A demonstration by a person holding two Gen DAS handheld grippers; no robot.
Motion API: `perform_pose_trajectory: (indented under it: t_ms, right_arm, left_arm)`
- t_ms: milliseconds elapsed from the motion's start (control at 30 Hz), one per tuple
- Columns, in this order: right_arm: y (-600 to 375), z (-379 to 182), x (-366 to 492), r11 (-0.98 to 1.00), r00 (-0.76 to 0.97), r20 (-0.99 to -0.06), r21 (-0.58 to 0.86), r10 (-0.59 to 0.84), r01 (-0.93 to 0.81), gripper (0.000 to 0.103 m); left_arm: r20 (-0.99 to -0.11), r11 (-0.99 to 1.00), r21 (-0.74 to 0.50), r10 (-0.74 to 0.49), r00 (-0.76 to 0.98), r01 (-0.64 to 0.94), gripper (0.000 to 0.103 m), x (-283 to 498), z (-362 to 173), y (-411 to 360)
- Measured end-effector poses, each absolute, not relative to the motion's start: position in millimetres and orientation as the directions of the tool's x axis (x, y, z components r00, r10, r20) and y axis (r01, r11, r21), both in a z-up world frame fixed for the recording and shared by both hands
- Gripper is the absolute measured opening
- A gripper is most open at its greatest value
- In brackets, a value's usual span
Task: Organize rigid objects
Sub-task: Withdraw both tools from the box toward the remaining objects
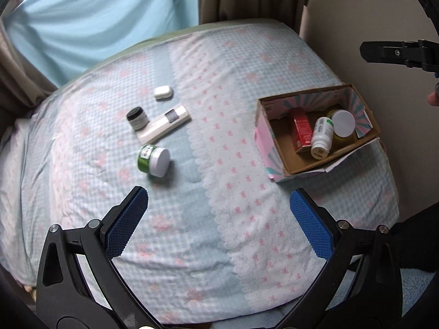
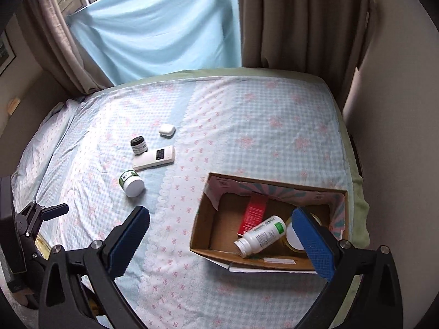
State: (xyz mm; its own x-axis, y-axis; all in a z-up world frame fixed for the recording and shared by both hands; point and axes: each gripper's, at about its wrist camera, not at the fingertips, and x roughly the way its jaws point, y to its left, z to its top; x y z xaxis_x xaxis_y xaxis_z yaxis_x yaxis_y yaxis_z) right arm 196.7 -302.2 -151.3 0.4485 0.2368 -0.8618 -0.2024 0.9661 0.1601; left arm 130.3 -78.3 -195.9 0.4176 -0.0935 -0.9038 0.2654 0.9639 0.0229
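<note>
A cardboard box [image 1: 277, 148] [image 2: 203, 224] stands on the bed at the right. It holds a red carton [image 1: 301, 131] [image 2: 253, 211], a white pill bottle [image 1: 322, 137] [image 2: 260, 234] lying on its side, and a yellow jar with a white lid [image 1: 343, 123] [image 2: 292, 240]. Loose on the sheet lie a green jar [image 1: 153, 160] [image 2: 131, 182], a white remote [image 1: 164, 127] [image 2: 154, 158], a small black-lidded jar [image 1: 137, 118] [image 2: 138, 145] and a white earbud case [image 1: 163, 92] [image 2: 167, 130]. My left gripper [image 1: 218, 219] is open above the sheet, near the green jar. My right gripper [image 2: 221, 235] is open over the box.
The bed [image 1: 225, 219] carries a blue-checked sheet with pink bows. A light blue cloth [image 2: 159, 27] and brown curtains [image 2: 296, 19] hang behind it. A wall [image 2: 397, 96] runs close along the right side. The other gripper's arm [image 1: 397, 53] shows at upper right.
</note>
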Motion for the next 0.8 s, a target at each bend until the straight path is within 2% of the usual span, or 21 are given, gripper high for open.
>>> perform_pose_trajectory:
  t_ms: [233, 433, 600, 800]
  right_arm:
    - [-234, -146, 243, 0.923, 0.421, -0.854, 0.157, 0.306, -0.352, 0.103]
    - [-175, -172, 297, 0.860, 0.345, -0.858, 0.190, 0.379, -0.474, 0.103]
    - [-127, -210, 342, 0.770, 0.264, -0.861, 0.205, 0.436, -0.604, 0.103]
    - [-77, -287, 398, 0.650, 0.126, -0.885, 0.227, 0.449, -0.725, 0.103]
  left_arm:
    - [-0.903, 0.994, -0.021, -0.066, 0.425, 0.110, 0.103, 147, -209, -11]
    - [-0.908, 0.997, -0.065, -0.078, 0.412, 0.046, 0.103, 175, -242, 27]
    - [-0.909, 0.996, -0.040, -0.069, 0.412, 0.078, 0.103, 207, -279, 48]
    - [-0.930, 0.992, -0.038, -0.080, 0.360, 0.121, 0.103, 250, -347, 60]
